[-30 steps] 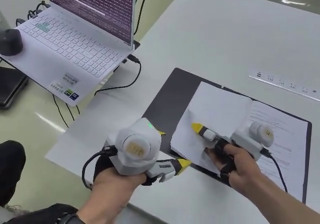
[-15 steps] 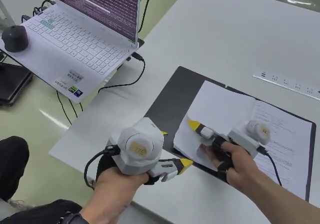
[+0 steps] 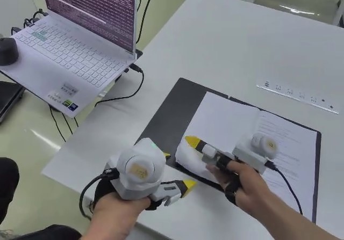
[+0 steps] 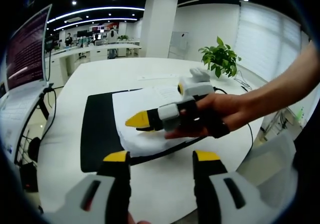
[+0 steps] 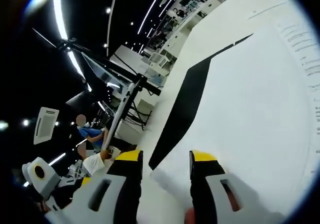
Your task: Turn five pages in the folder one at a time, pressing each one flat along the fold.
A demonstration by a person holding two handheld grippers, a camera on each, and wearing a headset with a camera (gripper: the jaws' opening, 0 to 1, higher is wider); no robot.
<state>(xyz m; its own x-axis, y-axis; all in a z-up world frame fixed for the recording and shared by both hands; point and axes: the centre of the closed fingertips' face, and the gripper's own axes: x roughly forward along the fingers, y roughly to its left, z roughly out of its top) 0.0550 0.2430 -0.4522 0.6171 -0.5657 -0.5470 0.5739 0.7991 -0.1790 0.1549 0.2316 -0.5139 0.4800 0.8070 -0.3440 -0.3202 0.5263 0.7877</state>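
A black folder (image 3: 164, 116) lies open on the white table, its left inside cover bare. A white page (image 3: 226, 119) bows over from the fold, its lower left edge curled up off the cover. My right gripper (image 3: 191, 142) lies low on that curled edge, pointing left. Its jaws are a little apart (image 5: 165, 156), with the page (image 5: 240, 108) beneath and beyond them. A printed page (image 3: 293, 148) lies flat on the right. My left gripper (image 3: 183, 186) is open with nothing in it (image 4: 161, 156). It hovers at the table's near edge, just short of the folder (image 4: 95, 129), facing the right gripper (image 4: 137, 120).
An open laptop (image 3: 70, 41) stands on a lower surface at the left, and its black cable (image 3: 121, 92) runs toward the folder's corner. A white strip (image 3: 295, 96) lies behind the folder. The table's near edge is close under both hands.
My right gripper has slid left across the page toward the black cover, and the page's edge has gone with it. The left gripper stays in place. The view has shifted slightly.
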